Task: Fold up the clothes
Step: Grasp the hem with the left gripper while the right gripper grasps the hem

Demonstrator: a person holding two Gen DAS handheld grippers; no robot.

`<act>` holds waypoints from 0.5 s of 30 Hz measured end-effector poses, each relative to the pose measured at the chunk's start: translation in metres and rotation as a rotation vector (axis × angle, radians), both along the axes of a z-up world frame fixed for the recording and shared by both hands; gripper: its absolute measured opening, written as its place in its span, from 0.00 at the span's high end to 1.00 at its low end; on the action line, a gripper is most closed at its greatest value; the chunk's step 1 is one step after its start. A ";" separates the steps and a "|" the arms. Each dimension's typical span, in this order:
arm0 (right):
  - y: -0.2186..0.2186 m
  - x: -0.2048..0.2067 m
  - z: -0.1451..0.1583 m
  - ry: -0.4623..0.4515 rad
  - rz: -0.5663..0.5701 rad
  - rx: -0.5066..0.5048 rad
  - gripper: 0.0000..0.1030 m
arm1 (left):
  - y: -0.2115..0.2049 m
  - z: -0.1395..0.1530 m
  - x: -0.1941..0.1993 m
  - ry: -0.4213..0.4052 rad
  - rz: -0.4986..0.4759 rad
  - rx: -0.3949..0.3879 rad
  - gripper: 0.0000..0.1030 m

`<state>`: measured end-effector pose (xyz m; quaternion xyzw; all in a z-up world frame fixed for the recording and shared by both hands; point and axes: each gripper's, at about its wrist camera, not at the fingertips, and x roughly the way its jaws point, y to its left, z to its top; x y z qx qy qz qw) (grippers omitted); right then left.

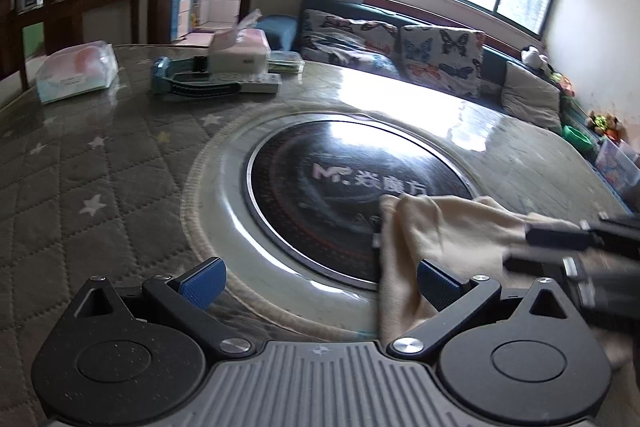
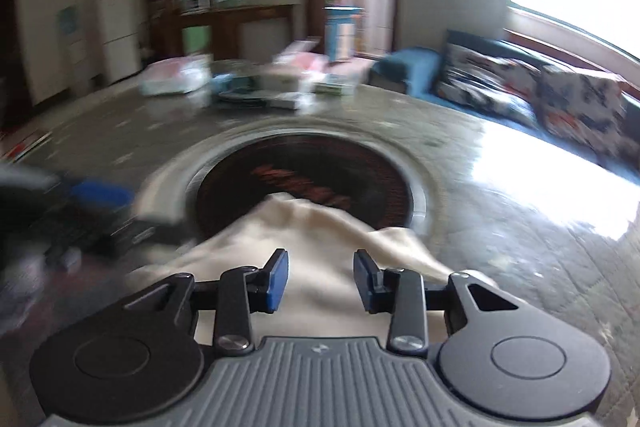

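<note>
A cream garment (image 1: 452, 239) lies bunched on the round table, partly over the black cooktop disc (image 1: 328, 183). My left gripper (image 1: 320, 285) is open wide and empty, with its right pad (image 1: 438, 285) against the cloth's left edge. The right gripper (image 1: 576, 247) shows blurred at the right, over the cloth. In the right wrist view the garment (image 2: 320, 227) lies under and ahead of my right gripper (image 2: 321, 281), which is open with nothing between its blue pads. The left gripper (image 2: 92, 211) appears blurred at the left.
The table (image 1: 100, 163) has a grey quilted star cover under glass. At its far side are a wipes pack (image 1: 76, 71), a tissue box (image 1: 240, 49) and remotes (image 1: 224, 83). A sofa with butterfly cushions (image 1: 440, 59) stands beyond, under a window.
</note>
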<state>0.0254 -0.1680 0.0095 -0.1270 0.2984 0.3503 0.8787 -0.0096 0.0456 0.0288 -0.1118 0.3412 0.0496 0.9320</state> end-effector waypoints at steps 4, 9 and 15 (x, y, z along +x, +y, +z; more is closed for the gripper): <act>0.019 -0.030 0.001 -0.030 0.129 -0.027 0.52 | 0.004 0.003 0.003 0.015 0.007 -0.003 0.00; 0.048 -0.054 -0.010 -0.083 0.220 -0.090 0.52 | 0.007 0.007 0.008 0.031 0.001 -0.049 0.00; 0.076 -0.073 -0.023 -0.147 0.275 -0.176 0.57 | 0.007 0.012 0.011 0.027 -0.025 -0.112 0.00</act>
